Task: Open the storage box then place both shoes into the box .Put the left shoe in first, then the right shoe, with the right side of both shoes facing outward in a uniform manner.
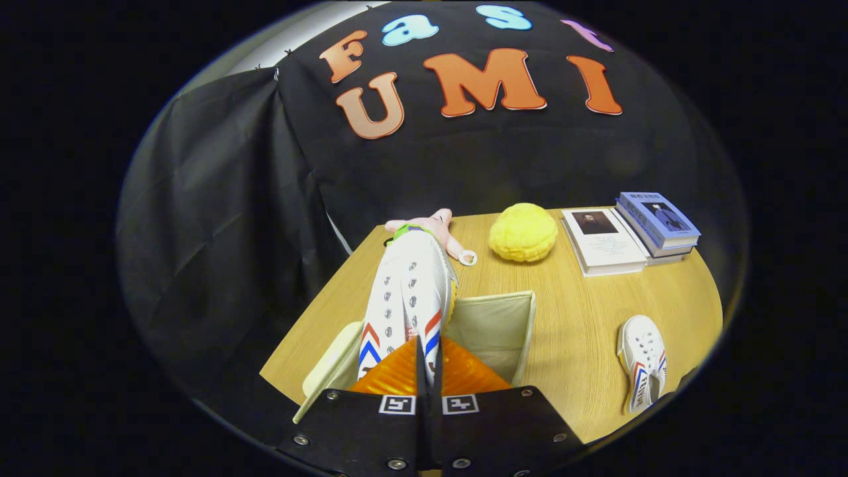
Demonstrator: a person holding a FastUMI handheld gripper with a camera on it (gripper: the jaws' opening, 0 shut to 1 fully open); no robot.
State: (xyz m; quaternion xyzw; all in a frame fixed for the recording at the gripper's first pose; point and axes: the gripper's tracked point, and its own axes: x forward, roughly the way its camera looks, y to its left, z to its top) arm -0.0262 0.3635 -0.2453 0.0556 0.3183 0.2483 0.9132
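- While the fingers [424,358] press close together, they pinch the heel end of a white sneaker [407,298] with red and blue chevrons; the shoe sticks out away from them, toe toward the far side of the table.
- Just under and around the held shoe sits the open storage box [493,324], a pale fabric bin whose far and right walls stand up, with its lid or flap [331,364] folded out to the near left.
- To the right of the box, well apart from it, the second white sneaker [641,371] lies on the wooden table [570,311].
- Farther off are a pink plush toy [434,222], partly behind the held shoe's toe, a yellow bumpy ball [523,232] to its right, and a stack of books [629,232] at the far right.
- I judge the box is already open and the first shoe is being carried in; whether it is the left one I cannot tell.
- Next, the shoe wants lowering to the box floor with its right side facing outward, then letting go before fetching the other shoe.
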